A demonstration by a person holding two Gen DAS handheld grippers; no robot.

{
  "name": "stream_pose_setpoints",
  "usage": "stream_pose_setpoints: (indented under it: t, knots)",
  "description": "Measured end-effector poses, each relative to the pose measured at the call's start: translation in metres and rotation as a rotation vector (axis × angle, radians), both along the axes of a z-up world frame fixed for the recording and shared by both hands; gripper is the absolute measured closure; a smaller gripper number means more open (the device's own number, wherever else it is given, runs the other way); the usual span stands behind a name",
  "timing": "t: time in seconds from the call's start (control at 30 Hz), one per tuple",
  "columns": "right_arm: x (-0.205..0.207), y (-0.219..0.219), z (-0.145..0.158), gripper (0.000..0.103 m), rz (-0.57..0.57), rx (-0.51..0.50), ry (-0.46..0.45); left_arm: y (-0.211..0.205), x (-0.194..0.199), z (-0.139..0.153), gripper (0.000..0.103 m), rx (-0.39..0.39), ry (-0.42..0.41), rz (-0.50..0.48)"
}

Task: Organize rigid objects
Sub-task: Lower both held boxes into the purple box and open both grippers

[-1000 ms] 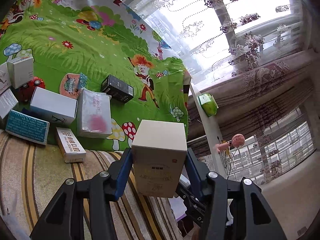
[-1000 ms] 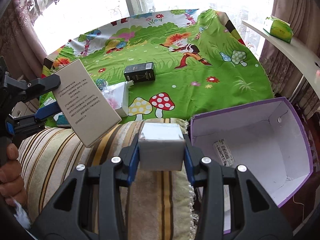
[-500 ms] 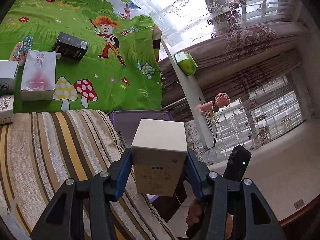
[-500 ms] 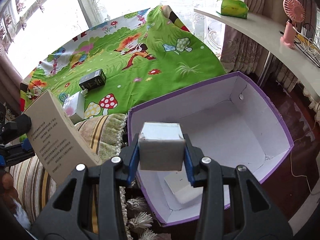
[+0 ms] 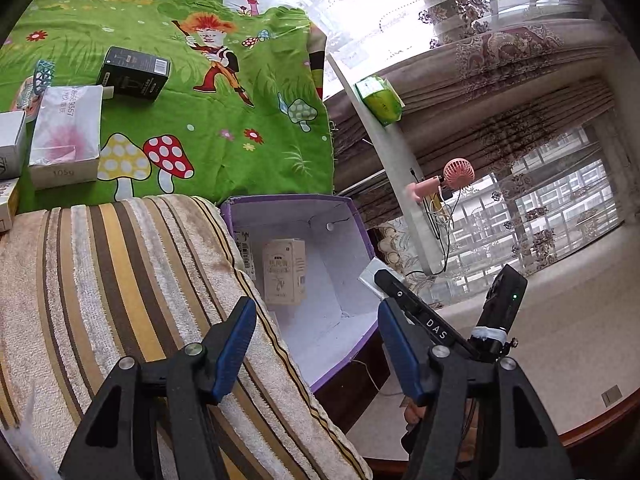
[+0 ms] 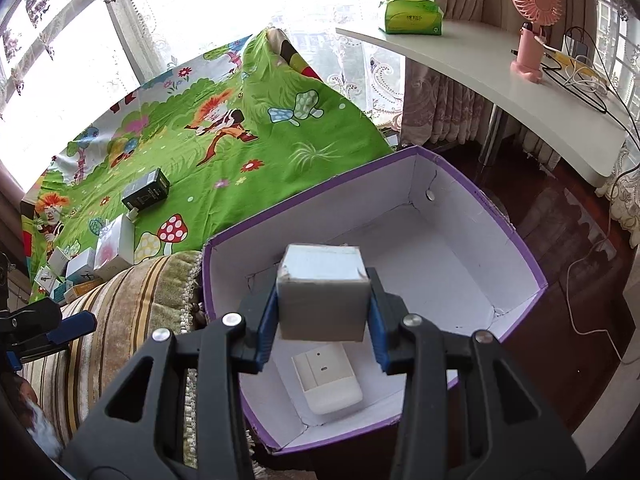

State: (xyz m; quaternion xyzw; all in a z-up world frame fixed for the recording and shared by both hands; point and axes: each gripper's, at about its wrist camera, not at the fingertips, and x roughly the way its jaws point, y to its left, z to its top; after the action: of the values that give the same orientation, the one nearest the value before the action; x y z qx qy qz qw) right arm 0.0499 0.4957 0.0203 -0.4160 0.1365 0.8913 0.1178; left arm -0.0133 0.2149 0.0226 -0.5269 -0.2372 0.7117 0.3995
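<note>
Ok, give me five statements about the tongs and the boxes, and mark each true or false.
1. The left tongs grip a beige carton. False: their jaws have just been opening, with nothing between them. The beige carton is inside the purple box.
2. The right tongs hold a grey box above the purple box. True.
3. The purple box is empty. False: the beige carton and a white device are in it.
4. A black box lies on the green cloth. True.
5. The pink fan stands in the purple box. False: it stands on the white shelf.
</note>
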Motion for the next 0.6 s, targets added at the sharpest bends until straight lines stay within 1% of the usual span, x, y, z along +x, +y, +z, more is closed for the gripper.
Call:
stream_pose_setpoints:
  t: [0.27, 0.37, 0.47, 0.6]
  knots:
    - [0.005, 0.018, 0.004, 0.059, -0.068, 0.017, 0.0, -0.002, 0.0, 0.001, 0.039, 0.002, 0.007, 0.003]
    - [0.006, 0.027, 0.004, 0.049, -0.112, 0.013, -0.007, -0.002, 0.0, 0.0, 0.039, 0.003, 0.008, 0.004]
    - [0.009, 0.03, 0.006, 0.042, -0.127, 0.022, -0.004, -0.004, -0.001, 0.001, 0.039, 0.003, 0.011, 0.01]
    - [0.008, 0.028, 0.006, 0.039, -0.115, 0.013, -0.002, -0.006, -0.001, 0.002, 0.039, -0.002, 0.017, 0.016]
